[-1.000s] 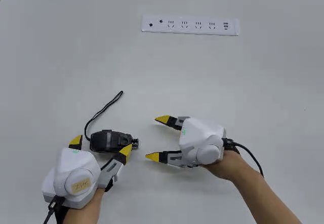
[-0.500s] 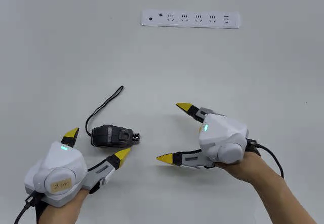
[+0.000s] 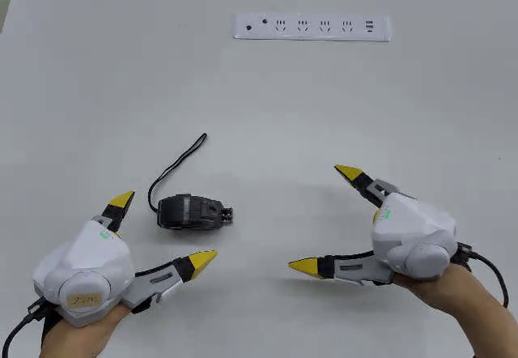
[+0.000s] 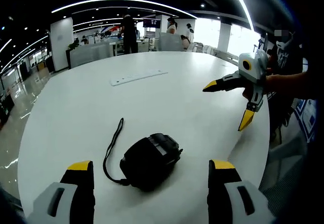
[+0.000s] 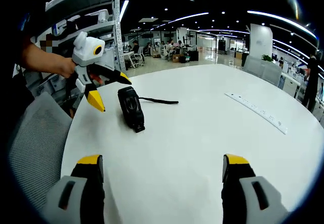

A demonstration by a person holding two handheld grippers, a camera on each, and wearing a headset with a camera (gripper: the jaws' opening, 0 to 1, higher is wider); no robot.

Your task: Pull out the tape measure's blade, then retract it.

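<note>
**Both grippers open, tape measure not held**

Left gripper fingers spread wide and empty, with the tape measure just ahead of them, untouched. Right gripper fingers also wide open and empty, well apart to its right. Tape measure lies on the tabletop, blade in, hook facing the right gripper, strap trailing away.

Risks:
- Pull the hook with the case unclamped and it just slides.
- Hook is small, so fingers may slip off.
- Left fingers could pinch the strap instead of the case.
</note>
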